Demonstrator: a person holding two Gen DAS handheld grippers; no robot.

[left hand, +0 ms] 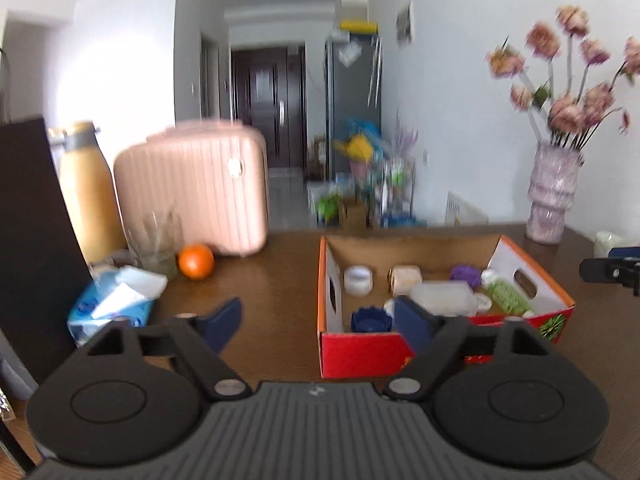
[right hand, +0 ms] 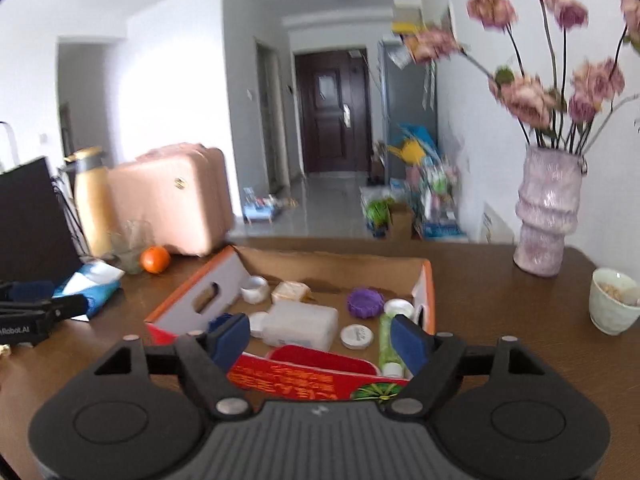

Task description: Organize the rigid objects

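Cardboard box (right hand: 424, 292), red-fronted, sits mid-desk (right hand: 500, 320), long axis running away from the cameras. Inside lie a translucent plastic container (right hand: 302, 324), a green bottle (right hand: 387, 340) lying lengthwise along the right wall, a purple lid (right hand: 365, 302), and small white jars. Left gripper (left hand: 320, 316) and right gripper (right hand: 320, 340) both hang spread and empty before the box. A pink suitcase (left hand: 192, 188) and an orange (left hand: 196, 261) stand left.

A home: suitcase (right hand: 176, 200), flower vase (right hand: 548, 216), hallway door (right hand: 332, 112)
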